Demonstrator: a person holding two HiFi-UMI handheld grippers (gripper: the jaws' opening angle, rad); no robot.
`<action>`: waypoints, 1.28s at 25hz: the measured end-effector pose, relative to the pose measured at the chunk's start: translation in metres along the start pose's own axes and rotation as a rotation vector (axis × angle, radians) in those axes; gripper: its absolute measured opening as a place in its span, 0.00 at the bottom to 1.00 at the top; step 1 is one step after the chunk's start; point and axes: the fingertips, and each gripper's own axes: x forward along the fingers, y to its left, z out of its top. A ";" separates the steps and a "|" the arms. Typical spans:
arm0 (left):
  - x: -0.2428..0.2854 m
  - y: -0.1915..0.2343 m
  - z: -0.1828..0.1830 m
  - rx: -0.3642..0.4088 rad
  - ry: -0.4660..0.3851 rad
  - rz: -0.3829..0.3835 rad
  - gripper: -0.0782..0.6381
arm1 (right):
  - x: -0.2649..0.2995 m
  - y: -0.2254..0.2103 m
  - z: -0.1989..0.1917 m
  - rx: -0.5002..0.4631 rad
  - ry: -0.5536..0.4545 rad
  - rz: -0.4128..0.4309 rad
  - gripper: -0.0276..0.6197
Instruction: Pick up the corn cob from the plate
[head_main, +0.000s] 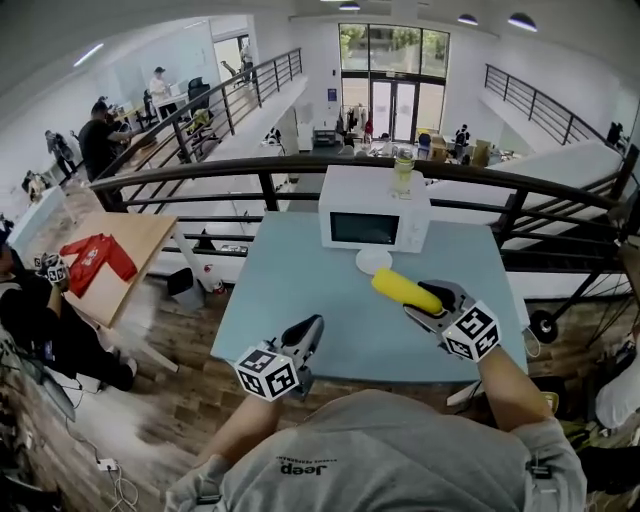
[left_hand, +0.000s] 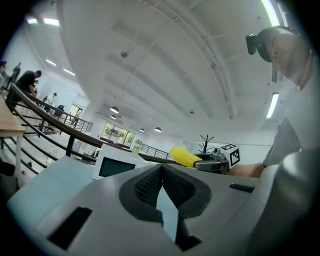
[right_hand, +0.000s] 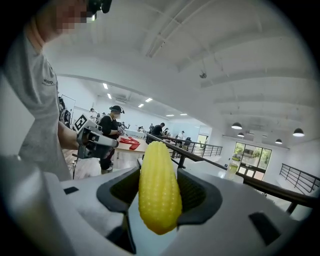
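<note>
1 corn cob: yellow, knobbly, tapered | place: above the blue table, clamped lengthwise in the right gripper | white plate: on table before microwave, just beyond cob's tip | left gripper: jaws pressed together, empty.

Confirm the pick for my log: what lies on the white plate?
Nothing shows on the plate; the corn cob is held clear of it in the right tongs. The cob's tip may cover the plate's near rim.
</note>
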 end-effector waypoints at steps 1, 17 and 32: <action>0.003 -0.005 -0.002 0.003 0.005 -0.001 0.13 | -0.002 -0.003 -0.005 0.007 -0.001 0.003 0.41; -0.023 0.030 -0.024 -0.038 0.080 0.031 0.13 | 0.025 0.031 -0.043 0.131 0.048 0.025 0.41; -0.005 0.036 -0.047 -0.078 0.117 -0.014 0.13 | 0.035 0.045 -0.085 0.197 0.129 0.033 0.41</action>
